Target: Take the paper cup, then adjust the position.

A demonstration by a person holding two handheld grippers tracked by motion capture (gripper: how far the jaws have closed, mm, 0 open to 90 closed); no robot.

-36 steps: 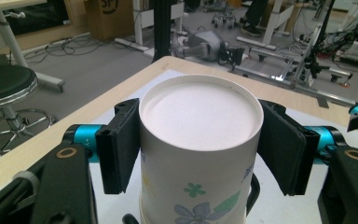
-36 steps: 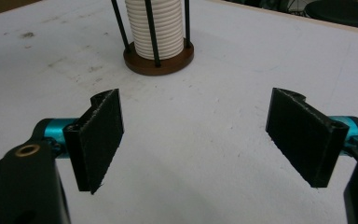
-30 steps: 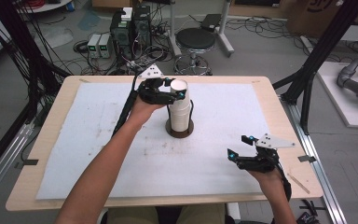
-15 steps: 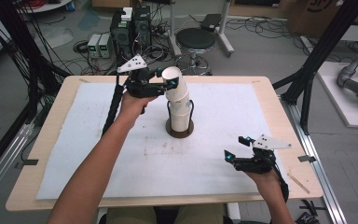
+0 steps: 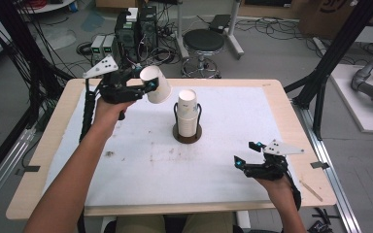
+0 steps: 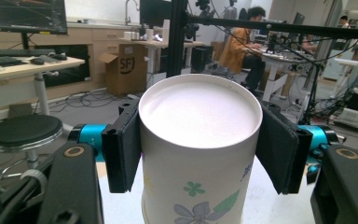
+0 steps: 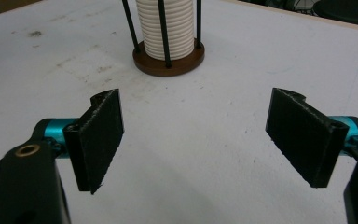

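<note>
— Fingers first: what are the two grippers doing?

— Left gripper (image 5: 148,87) has its black pads (image 6: 121,149) pressed on both sides of a paper cup (image 6: 199,149), just under the rim, so the cup is clamped. Right gripper (image 5: 246,154) has its jaws spread wide with only bare table between them.

— Now the scene, biggest thing down?

— White-topped table (image 5: 141,170) with a wooden edge takes up most of the high view. At its middle stands a cup holder (image 5: 187,133), a round brown base with thin black rods, with a stack of paper cups (image 5: 187,114) upright inside the rods.

— And the clamped cup?

— It is in the air at the far left of the table, tilted with its mouth toward the camera, left of the stack and clear of it. It has a flower print on its side.

— The right hand?

— Low at the near right of the table, well apart from the holder, its jaws pointing toward it.
</note>
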